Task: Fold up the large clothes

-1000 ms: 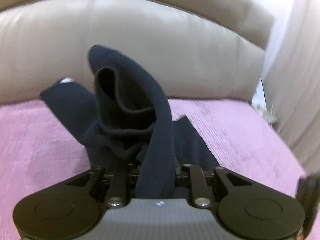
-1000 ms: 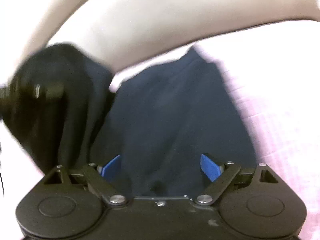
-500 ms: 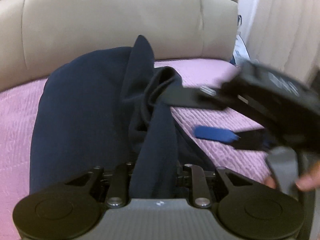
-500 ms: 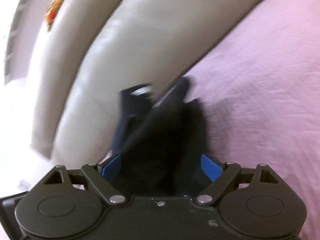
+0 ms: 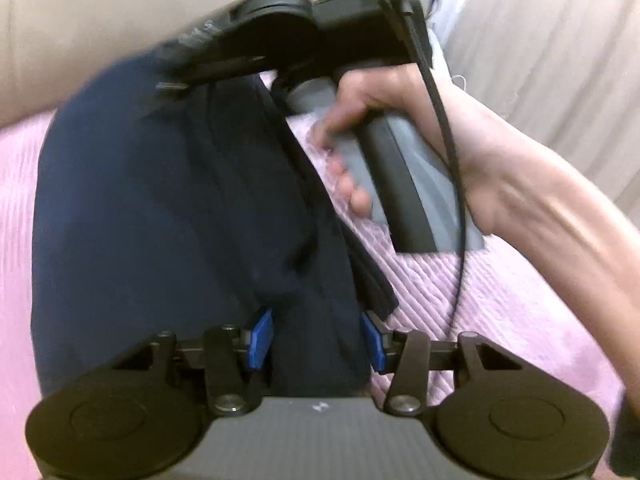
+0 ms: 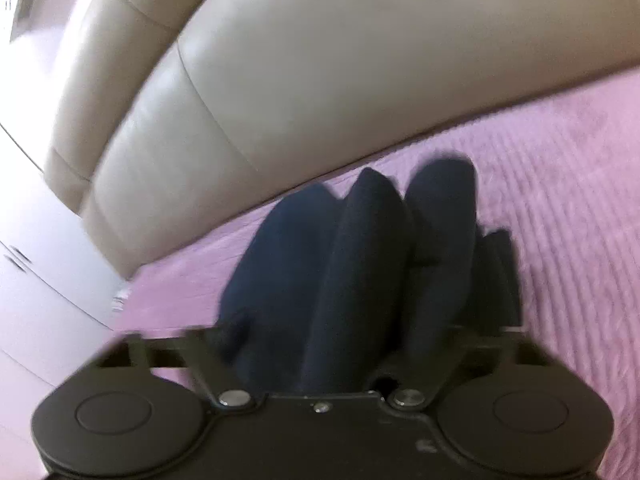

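Observation:
A dark navy garment (image 5: 172, 216) lies bunched on a pink ribbed cover (image 5: 460, 300). My left gripper (image 5: 316, 336) is open, its blue pads (image 5: 259, 336) either side of a fold of the fabric. The right gripper's body (image 5: 280, 28) reaches over the garment's far end in the left wrist view, held by a bare hand (image 5: 400, 120). In the right wrist view the right gripper (image 6: 332, 332) has several upright folds of the navy garment (image 6: 360, 264) bunched between its spread arms. Its fingertips are hidden by cloth.
A beige leather backrest (image 6: 340, 80) rises behind the pink cover (image 6: 560, 200). A white cabinet front (image 6: 36, 280) stands at the left of the right wrist view. Beige curtain (image 5: 560, 60) hangs at the right in the left wrist view.
My left gripper has opened and let go of the garment fold. The right gripper swung across over the garment's far end, and the cloth now bunches between its arms.

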